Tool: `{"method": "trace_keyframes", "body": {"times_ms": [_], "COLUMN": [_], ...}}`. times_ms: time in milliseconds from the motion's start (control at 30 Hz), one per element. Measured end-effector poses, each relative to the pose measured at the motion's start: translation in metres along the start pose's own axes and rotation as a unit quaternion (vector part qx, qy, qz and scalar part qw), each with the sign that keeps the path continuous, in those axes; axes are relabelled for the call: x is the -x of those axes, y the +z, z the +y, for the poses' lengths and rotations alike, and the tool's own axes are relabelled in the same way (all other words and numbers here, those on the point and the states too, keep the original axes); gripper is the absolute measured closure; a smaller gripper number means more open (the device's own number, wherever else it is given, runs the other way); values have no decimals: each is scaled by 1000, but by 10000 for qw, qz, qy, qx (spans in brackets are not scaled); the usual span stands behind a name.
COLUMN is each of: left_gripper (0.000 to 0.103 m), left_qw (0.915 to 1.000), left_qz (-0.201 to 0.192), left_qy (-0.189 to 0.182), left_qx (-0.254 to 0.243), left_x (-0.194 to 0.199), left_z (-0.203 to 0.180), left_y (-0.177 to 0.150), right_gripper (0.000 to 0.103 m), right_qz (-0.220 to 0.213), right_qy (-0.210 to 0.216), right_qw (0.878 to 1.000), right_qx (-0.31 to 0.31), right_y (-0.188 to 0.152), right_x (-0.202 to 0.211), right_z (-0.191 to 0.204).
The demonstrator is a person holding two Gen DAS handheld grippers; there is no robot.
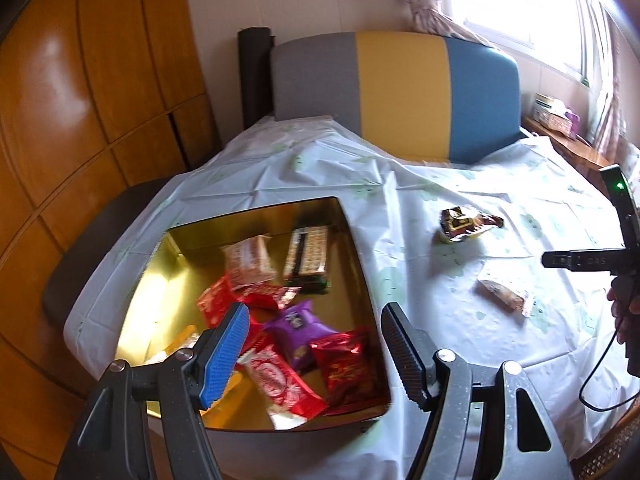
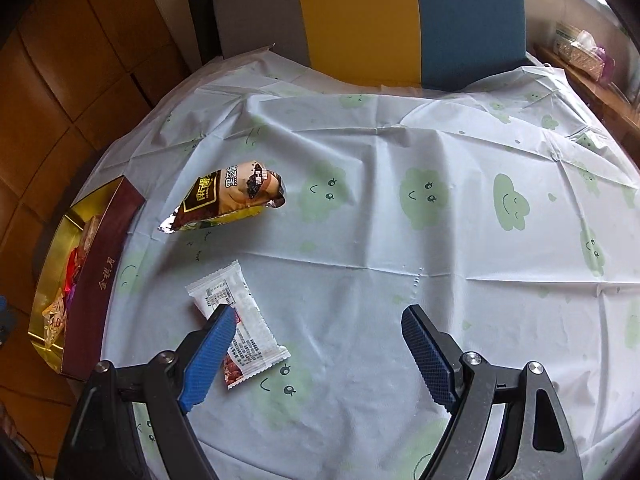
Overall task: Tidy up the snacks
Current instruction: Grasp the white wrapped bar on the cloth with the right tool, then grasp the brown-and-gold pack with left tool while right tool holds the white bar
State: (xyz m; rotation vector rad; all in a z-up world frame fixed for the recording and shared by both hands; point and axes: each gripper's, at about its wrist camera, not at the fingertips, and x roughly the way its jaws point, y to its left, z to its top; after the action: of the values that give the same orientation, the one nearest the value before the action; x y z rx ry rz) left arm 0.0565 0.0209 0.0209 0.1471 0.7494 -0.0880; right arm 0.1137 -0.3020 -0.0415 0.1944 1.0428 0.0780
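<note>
A gold-lined box (image 1: pixel 362 264) with a maroon outer wall (image 2: pixel 102 276) sits at the table's left and holds several wrapped snacks, among them a purple pack (image 1: pixel 298 326) and red packs (image 1: pixel 346 364). My left gripper (image 1: pixel 314 344) hovers open over the box with nothing between its fingers. On the tablecloth lie a brown and gold snack bag (image 2: pixel 232 198) (image 1: pixel 464 222) and a white snack pack (image 2: pixel 244 326) (image 1: pixel 506 294). My right gripper (image 2: pixel 316 344) is open above the cloth, its left finger (image 2: pixel 212 344) over the white pack. Nothing is held.
The round table wears a white cloth with green cloud faces (image 2: pixel 424 200). A grey, yellow and blue chair back (image 1: pixel 396 88) stands at the far side. A wooden cabinet (image 1: pixel 92 92) is left. A tissue box (image 2: pixel 580 50) sits on a sill at right.
</note>
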Motion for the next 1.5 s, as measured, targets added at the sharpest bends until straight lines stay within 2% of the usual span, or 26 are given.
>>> {"method": "trace_keyframes", "body": {"times_ms": [133,267,467,633,733,900,933,967,1033,1167,1267,1367,1500], "left_gripper": [33,33,33,33,33,33,33,33,33,33,33,33,31], "left_qw": [9999,9995,9987,9977,9969,9948,9941,9936,9927,9895,9865,9824,9756], "left_qz": [34,87,99,136,172,217,233,240,272,576,773,855,1034], "left_qy": [-114,-232,-459,-589,-679,-850,-894,-928,-986,-1183,-1261,-1323,-1432], "left_qx": [-117,-181,-215,-290,-352,-517,-566,-606,-640,-602,-708,-1006,-1306], "left_x": [-3,-6,-7,-7,-9,-12,-13,-14,-17,-34,-49,-65,-92], "left_z": [-11,-19,-27,-33,-37,-48,-51,-54,-59,-67,-76,-90,-112], "left_y": [0,-2,-4,-5,-4,1,3,5,9,22,34,47,63], "right_gripper": [17,17,17,17,18,39,52,62,67,67,67,66,65], "right_qz": [63,52,94,164,37,153,212,153,196,347,531,685,765], "right_qy": [45,267,530,460,342,230,166,130,-157,-629,-821,-797,-743], "right_qw": [10000,9995,9952,9916,9875,9824,9811,9805,9784,9820,9870,9902,9909], "right_qx": [63,164,815,1200,1537,1850,1917,1955,2052,1746,1274,925,827], "right_y": [-2,-3,-6,-11,-12,-14,-16,-16,-15,-9,-2,1,2], "right_x": [-3,-7,-19,-31,-35,-53,-56,-54,-51,-45,-45,-48,-50], "right_z": [5,12,39,53,62,71,73,74,76,58,35,20,16]}}
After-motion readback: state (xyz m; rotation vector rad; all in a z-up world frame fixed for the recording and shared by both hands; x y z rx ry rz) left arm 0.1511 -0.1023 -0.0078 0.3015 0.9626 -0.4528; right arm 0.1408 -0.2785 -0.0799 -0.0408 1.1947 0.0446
